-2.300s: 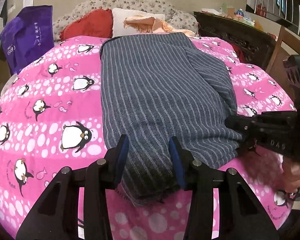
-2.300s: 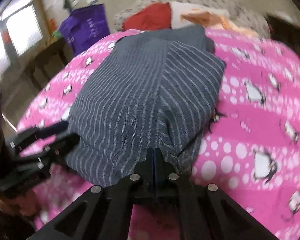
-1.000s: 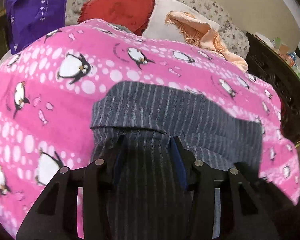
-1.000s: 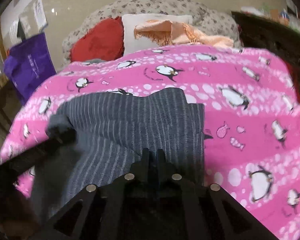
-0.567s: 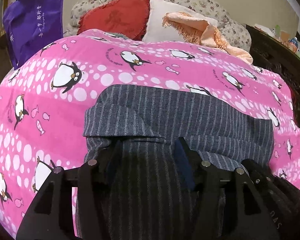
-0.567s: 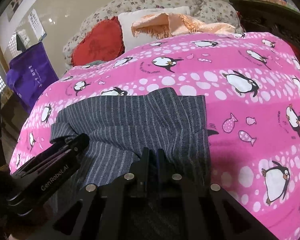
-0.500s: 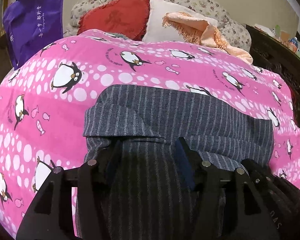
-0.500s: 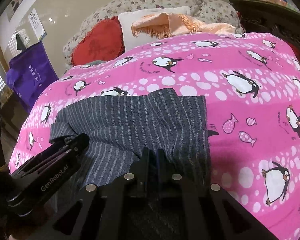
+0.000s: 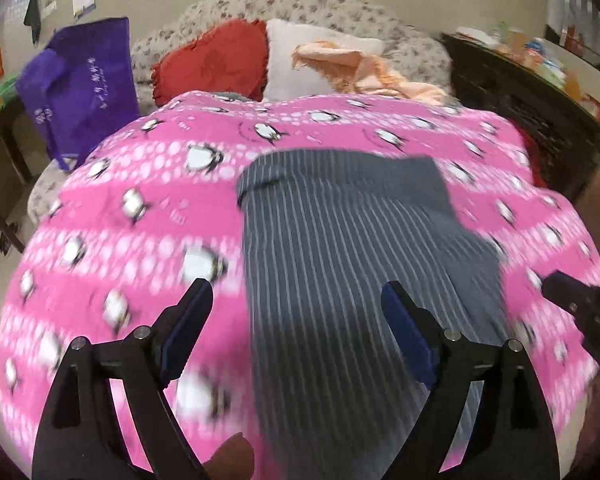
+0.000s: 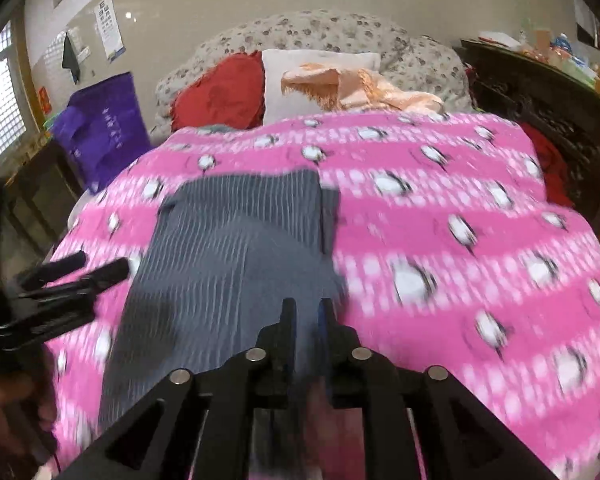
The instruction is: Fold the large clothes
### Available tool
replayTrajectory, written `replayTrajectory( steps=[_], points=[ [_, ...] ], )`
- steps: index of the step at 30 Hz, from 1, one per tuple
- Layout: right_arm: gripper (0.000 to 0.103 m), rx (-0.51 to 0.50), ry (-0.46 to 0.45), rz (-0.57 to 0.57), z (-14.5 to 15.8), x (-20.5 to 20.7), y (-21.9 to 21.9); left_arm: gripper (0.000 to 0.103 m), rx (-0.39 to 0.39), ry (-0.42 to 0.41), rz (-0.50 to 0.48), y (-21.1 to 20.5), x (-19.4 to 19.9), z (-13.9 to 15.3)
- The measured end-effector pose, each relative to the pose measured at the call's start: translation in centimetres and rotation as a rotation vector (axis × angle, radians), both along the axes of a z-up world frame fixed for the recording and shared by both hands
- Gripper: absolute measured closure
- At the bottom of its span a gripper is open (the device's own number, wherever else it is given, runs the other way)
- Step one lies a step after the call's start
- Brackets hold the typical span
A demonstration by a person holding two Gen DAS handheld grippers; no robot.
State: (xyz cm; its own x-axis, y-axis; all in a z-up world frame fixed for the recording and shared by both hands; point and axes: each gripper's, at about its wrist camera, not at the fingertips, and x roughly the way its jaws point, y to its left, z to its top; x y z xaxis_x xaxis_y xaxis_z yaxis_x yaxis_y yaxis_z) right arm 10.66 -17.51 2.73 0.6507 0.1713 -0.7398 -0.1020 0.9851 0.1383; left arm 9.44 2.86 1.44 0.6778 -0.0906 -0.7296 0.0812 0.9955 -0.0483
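A grey striped garment [image 9: 340, 248] lies folded over on the pink penguin blanket [image 9: 132, 248]; it also shows in the right wrist view [image 10: 240, 248]. My left gripper [image 9: 296, 316] is wide open above the garment's near part, holding nothing. My right gripper [image 10: 307, 312] has its jaws close together with a narrow gap, above the garment's near right edge; I cannot tell whether cloth is between them. The left gripper shows at the left in the right wrist view [image 10: 72, 276]. Both views are motion-blurred.
A red cushion [image 9: 216, 64], a white pillow [image 9: 300, 64] and a peach cloth [image 9: 364, 68] lie at the bed's head. A purple bag [image 9: 80, 84] stands at the far left. Dark wooden furniture [image 9: 540, 104] runs along the right side.
My left gripper has opened wide and let go of the garment. Both grippers have pulled back toward me and risen. The folded garment now lies flat on the blanket.
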Motion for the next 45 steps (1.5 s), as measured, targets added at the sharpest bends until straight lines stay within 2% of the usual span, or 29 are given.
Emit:
replayTrajectory(
  steps=[1, 2, 3, 4, 7, 9, 11, 14, 23, 35, 45],
  points=[
    [0.068, 0.011, 0.001, -0.002, -0.1, -2.3, -0.4, 0.015, 0.0, -0.018, -0.005, 0.0, -1.8, 0.1],
    [0.042, 0.022, -0.001, -0.005, -0.1, -3.5, -0.7, 0.01, 0.007, -0.033, -0.013, -0.2, -4.1, 0.1],
    [0.024, 0.041, -0.007, -0.009, -0.2, -5.5, -1.0, 0.006, 0.016, -0.032, -0.017, -0.2, -5.6, 0.0],
    [0.022, 0.047, -0.007, -0.018, -0.4, -6.8, -1.2, 0.005, 0.027, -0.025, -0.017, -0.5, -6.9, -0.1],
    [0.022, 0.053, 0.028, -0.013, -0.8, -9.5, -1.3, 0.005, 0.033, -0.006, -0.004, -1.2, -9.2, -0.1],
    [0.022, 0.05, 0.047, -0.01, -1.0, -10.9, -1.2, 0.005, -0.024, 0.071, 0.03, -1.1, -9.1, -0.2],
    [0.022, 0.04, 0.054, -0.006, -1.1, -11.9, -0.9, 0.005, -0.063, 0.108, 0.054, -1.1, -9.2, -0.4],
    [0.022, 0.027, 0.048, -0.004, -0.8, -13.0, -0.6, 0.005, -0.014, 0.155, 0.065, -2.5, -9.8, -0.1],
    [0.022, 0.01, -0.009, -0.046, 1.6, -15.5, -1.7, 0.005, 0.037, 0.068, 0.077, -3.7, -12.9, 3.6],
    [0.022, 0.003, -0.081, -0.015, 3.6, -18.6, -1.0, 0.005, 0.035, 0.035, 0.084, -3.5, -15.8, 5.1],
    [0.022, 0.017, -0.081, -0.017, 3.8, -19.2, -1.3, 0.005, 0.026, 0.01, 0.075, -3.5, -16.8, 6.1]
  ],
)
